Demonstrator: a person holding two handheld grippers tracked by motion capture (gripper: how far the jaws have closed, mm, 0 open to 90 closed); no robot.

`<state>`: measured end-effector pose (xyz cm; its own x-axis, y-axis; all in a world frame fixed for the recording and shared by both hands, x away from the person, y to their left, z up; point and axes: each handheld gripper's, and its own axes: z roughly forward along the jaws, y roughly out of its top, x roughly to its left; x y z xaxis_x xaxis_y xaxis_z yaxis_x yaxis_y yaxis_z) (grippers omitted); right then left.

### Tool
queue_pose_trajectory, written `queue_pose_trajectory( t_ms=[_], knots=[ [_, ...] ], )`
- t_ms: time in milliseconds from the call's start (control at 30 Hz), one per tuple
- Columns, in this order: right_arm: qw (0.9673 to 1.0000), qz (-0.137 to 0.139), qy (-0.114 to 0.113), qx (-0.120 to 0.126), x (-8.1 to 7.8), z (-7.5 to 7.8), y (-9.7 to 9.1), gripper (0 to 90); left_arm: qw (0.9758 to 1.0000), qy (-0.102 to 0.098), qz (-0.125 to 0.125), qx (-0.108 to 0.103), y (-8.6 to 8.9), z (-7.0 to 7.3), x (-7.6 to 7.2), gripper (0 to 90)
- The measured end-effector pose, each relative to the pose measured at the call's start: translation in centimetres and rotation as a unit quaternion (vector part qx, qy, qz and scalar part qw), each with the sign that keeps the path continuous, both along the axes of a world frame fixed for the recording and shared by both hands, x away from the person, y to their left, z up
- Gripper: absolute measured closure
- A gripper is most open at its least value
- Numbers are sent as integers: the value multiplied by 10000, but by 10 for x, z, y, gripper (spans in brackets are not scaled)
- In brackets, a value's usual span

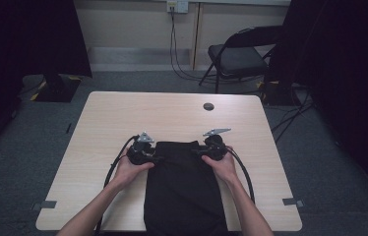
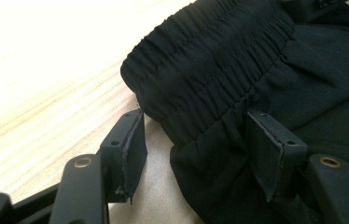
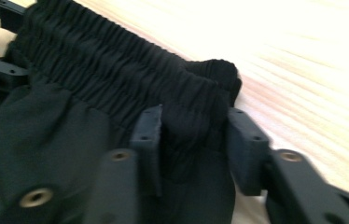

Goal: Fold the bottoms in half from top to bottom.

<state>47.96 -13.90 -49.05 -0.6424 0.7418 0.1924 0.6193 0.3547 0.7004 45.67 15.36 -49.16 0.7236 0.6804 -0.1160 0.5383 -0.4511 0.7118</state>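
Table point(image 1: 103, 118): pale wood, a person's forearms entering from the near edge.

Black garment point(image 1: 182, 191): lies lengthwise between the two hands, long axis running from the near edge away toward the far side; its near end is cut off by the frame. Elastic waistband point(image 2: 210, 60) at the far end, crosswise, spanning from one gripper to the other.

Left gripper point(image 1: 148, 158): at the waistband's left corner. Jaws apart; one pad on bare wood just outside the cloth, the other resting on the fabric below the band. Nothing pinched.

Right gripper point(image 3: 193, 140): at the opposite corner; jaws straddle a bunched fold of the band. Blur hides whether the pads press it. Probably closer to a grip than the left.

Chair point(image 1: 236, 56) stands well beyond the table.
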Motion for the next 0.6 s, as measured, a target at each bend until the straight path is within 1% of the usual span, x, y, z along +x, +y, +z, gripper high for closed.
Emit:
queue_pose_trajectory(
  t_ms=[33,67,100,133,167,200,233,300,333,367,400,433,533,600],
  knots=[
    [10000,31,-1,28,0,0,1,659,10000,0,-30,-17,1,0,0,403],
    [10000,72,-38,-9,-2,1,3,698,10000,1,-54,-33,1,0,0,393],
    [9999,108,-59,-40,-3,2,4,714,10000,-7,-70,-55,1,-1,0,386],
    [9998,142,-79,-110,-4,4,5,727,9998,26,-97,-166,2,-2,0,375],
    [9998,160,-64,-116,-5,4,6,739,9997,57,-108,-231,2,-2,0,346],
    [9998,185,-27,-93,-5,5,6,741,9997,55,-101,-226,1,-2,0,331],
    [9997,196,-43,-108,-6,5,7,742,9997,6,-93,-204,-1,-3,0,325],
    [9997,212,-38,-116,-6,5,6,743,9997,-17,-98,-234,-1,-3,1,305],
    [9996,226,-43,-145,-7,5,6,743,9994,-32,-105,-333,-1,-5,2,304],
    [9996,249,-47,-159,-8,6,7,742,9992,-31,-121,-371,-1,-5,3,302],
    [9994,274,-46,-184,-9,6,7,742,9993,-26,-170,-325,-1,-5,4,307],
    [9993,303,-42,-214,-10,6,7,742,9994,-18,-181,-298,-2,-4,3,338],
    [9992,299,-45,-263,-11,7,7,742,9996,-54,-284,-41,-5,-1,1,482],
    [9992,275,-63,-277,-12,8,9,742,9996,-62,-284,-32,-5,0,1,556]
  ],
)
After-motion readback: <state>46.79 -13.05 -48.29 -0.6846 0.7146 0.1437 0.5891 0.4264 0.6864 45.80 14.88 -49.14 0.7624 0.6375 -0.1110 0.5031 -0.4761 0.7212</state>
